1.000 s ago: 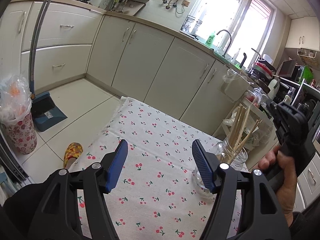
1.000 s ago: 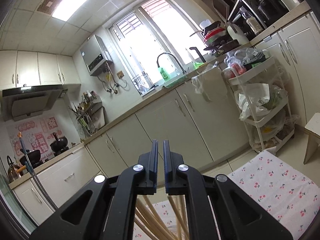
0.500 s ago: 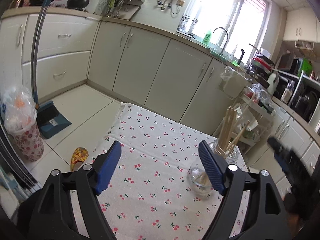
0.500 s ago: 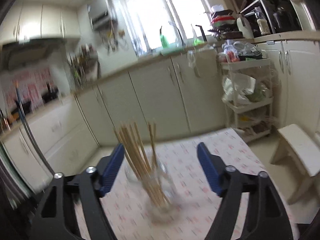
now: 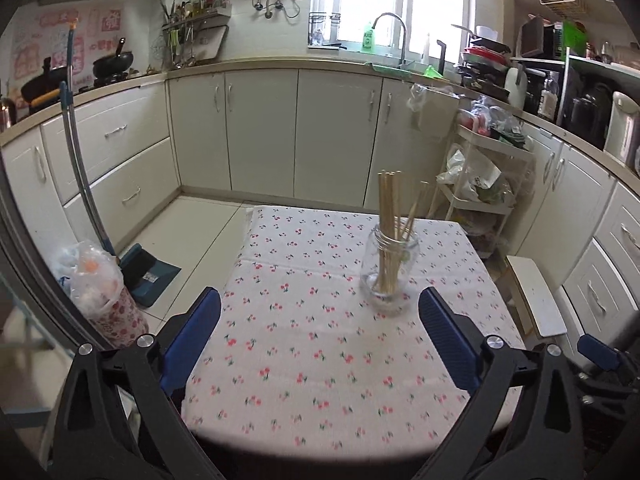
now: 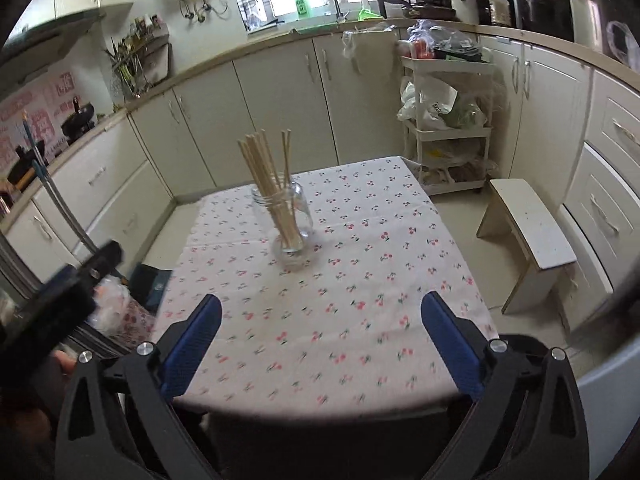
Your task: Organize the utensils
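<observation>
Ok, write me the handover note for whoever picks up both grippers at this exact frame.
Left gripper: jaws opening, nothing between them.
Right gripper: jaws opening, nothing between them.
Chopsticks: all standing in the glass jar, upright on the cherry-print tablecloth, ahead of both grippers and touched by neither.
Done: chopsticks gathered into the jar.
Left: no loose utensils in view on the cloth; the job looks finished.
</observation>
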Demonstrator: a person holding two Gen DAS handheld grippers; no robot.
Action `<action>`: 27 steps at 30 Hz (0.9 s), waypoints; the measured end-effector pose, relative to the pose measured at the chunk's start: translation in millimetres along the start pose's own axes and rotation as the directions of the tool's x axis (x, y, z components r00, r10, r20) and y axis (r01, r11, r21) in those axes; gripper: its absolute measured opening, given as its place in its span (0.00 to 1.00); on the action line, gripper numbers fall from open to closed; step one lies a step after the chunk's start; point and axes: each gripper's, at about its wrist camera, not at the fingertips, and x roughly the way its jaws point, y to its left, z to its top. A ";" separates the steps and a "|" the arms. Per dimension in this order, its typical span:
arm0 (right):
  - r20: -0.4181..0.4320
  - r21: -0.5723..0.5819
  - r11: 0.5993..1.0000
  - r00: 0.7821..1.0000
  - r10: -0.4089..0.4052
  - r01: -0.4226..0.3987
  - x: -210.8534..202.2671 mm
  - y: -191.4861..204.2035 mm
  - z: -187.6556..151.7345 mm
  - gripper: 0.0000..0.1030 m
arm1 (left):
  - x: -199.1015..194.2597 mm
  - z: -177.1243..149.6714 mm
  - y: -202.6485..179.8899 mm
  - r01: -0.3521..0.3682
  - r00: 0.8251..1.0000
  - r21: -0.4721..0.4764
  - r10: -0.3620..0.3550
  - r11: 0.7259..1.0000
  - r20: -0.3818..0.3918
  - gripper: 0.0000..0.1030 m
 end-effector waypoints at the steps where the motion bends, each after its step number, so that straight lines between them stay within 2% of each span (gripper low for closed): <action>1: -0.002 0.009 1.000 1.000 0.008 -0.008 -9.2 1.6 -1.4 0.93 | -11.7 -1.5 -0.1 0.002 1.000 0.003 -0.002 1.000 -0.002 0.92; 4: 0.011 0.020 1.000 1.000 0.020 -0.020 -46.0 10.2 -21.2 0.93 | -53.2 -10.7 0.5 0.005 1.000 -0.003 -0.005 1.000 -0.005 0.93; 7: -0.014 0.037 0.997 0.998 0.067 -0.066 -71.7 14.3 -49.9 0.93 | -85.0 -21.1 6.9 -0.006 1.000 -0.015 0.005 1.000 -0.018 0.92; 10: -0.018 0.009 0.999 0.999 0.048 -0.048 -87.5 17.9 -64.1 0.93 | -115.0 -38.3 13.7 -0.015 0.999 -0.021 0.014 1.000 -0.033 0.93; 14: 0.032 0.011 0.999 0.999 0.041 -0.042 -110.9 17.5 -66.5 0.93 | -146.3 -58.0 17.3 -0.014 1.000 0.003 0.014 1.000 -0.025 0.93; 18: 0.051 -0.019 0.999 0.997 0.051 -0.050 -124.4 23.4 -70.3 0.93 | -162.4 -61.1 20.8 -0.017 1.000 0.002 0.017 1.000 -0.020 0.93; 23: 0.060 -0.029 0.998 0.997 0.058 -0.056 -133.4 25.4 -72.7 0.93 | -179.1 -62.3 23.3 0.021 1.000 0.014 -0.020 1.000 -0.006 0.93; 27: 0.061 -0.034 0.998 0.996 0.062 -0.060 -136.5 27.6 -74.2 0.93 | -178.7 -62.1 25.4 0.029 0.999 0.017 -0.029 0.999 -0.027 0.93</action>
